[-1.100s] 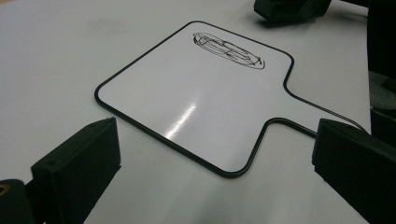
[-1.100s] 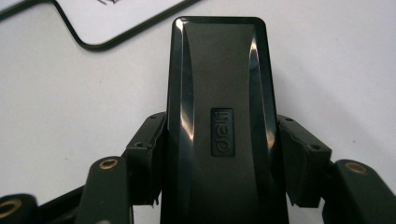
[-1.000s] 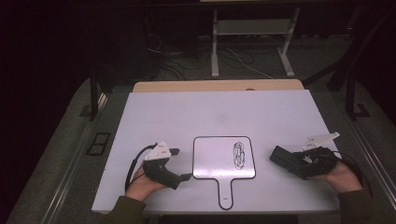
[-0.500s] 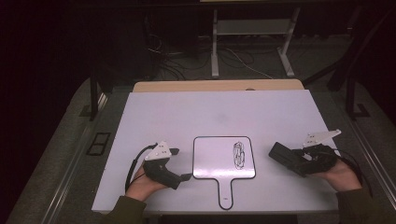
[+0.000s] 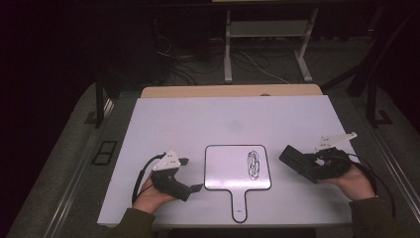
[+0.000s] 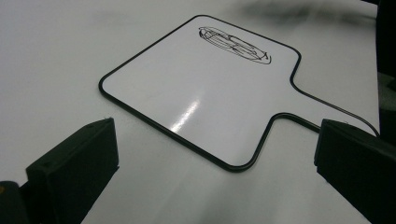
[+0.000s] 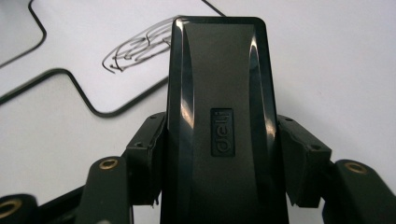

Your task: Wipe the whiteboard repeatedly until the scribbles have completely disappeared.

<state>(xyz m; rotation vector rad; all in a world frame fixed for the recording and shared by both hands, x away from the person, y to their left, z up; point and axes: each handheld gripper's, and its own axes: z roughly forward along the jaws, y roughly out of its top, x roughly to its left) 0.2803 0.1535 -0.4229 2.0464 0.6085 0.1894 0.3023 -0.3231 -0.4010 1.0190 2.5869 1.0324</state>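
At lower right, your right gripper (image 5: pixel 297 163), fingers clamped on the black eraser (image 7: pixel 217 116), has edged slightly leftward toward the whiteboard (image 5: pixel 233 168); your left gripper (image 5: pixel 190 176) stays wide open.

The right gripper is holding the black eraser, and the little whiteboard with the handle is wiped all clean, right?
Not quite. The right gripper does hold the black eraser, but the whiteboard is not clean: a black scribble is on it, as the high view and the left gripper view show.
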